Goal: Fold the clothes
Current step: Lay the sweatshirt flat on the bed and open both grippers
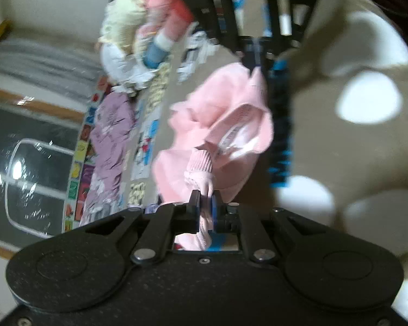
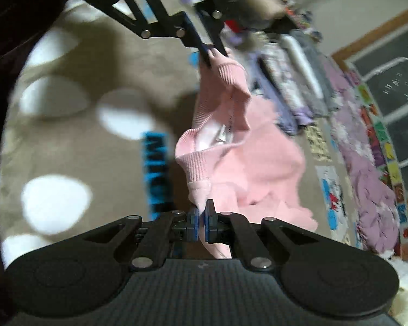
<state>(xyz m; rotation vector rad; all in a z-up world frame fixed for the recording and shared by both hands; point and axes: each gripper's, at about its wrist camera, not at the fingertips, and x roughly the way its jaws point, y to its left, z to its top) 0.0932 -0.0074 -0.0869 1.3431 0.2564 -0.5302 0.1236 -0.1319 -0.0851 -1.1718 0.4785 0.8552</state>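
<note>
A pink sweatshirt (image 1: 225, 125) with ribbed edges hangs between both grippers above a beige blanket. My left gripper (image 1: 204, 203) is shut on one ribbed corner of it. In the same view the right gripper (image 1: 254, 63) pinches the opposite corner at the top. From the right wrist view, my right gripper (image 2: 202, 214) is shut on the pink sweatshirt (image 2: 247, 168), and the left gripper (image 2: 212, 54) grips the far ribbed edge. A white label shows inside the neck opening. The lower part of the garment rests crumpled on the blanket.
The beige blanket (image 1: 340, 149) has white spots and blue lettering (image 1: 280, 135). A purple garment (image 1: 108, 146) lies along a colourful bordered mat. A heap of mixed clothes (image 1: 138, 32) sits beyond. Folded garments (image 2: 293, 81) lie in a row. Dark floor (image 1: 27, 163) lies beyond the mat.
</note>
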